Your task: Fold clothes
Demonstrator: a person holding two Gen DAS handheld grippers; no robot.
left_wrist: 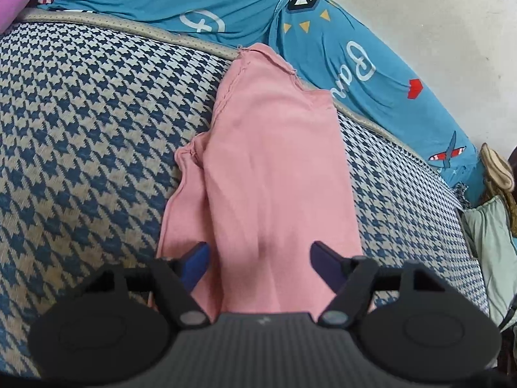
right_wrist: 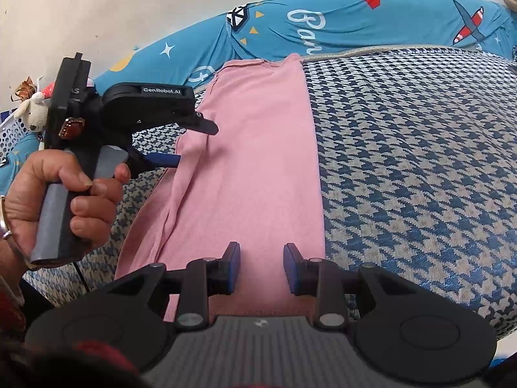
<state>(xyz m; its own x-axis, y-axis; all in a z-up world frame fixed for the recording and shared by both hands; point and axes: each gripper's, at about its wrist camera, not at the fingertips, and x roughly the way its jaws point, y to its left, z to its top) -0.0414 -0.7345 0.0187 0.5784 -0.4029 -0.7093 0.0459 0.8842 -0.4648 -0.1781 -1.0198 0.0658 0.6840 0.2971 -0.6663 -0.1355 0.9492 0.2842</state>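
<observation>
A: Nearest the lens?
B: Right gripper (right_wrist: 261,266), jaws narrowly apart over pink garment (right_wrist: 252,168), no grip visible.
A: Garment's place?
B: Flat, lengthwise on houndstooth cushion (right_wrist: 404,148).
A: Left gripper (right_wrist: 194,144)?
B: Half open at garment's left edge, hand (right_wrist: 61,190) on handle.
A: Writing?
B: "GenRobot.AI" on it; "Ban" on teal sheet (right_wrist: 339,22).

A pink garment (right_wrist: 255,148), plain knit, lies flat and folded into a long narrow strip on a blue-and-beige houndstooth surface. Its right edge runs straight; along its left edge a rumpled fold bulges out. Its far end touches the surface's piped edge.
</observation>
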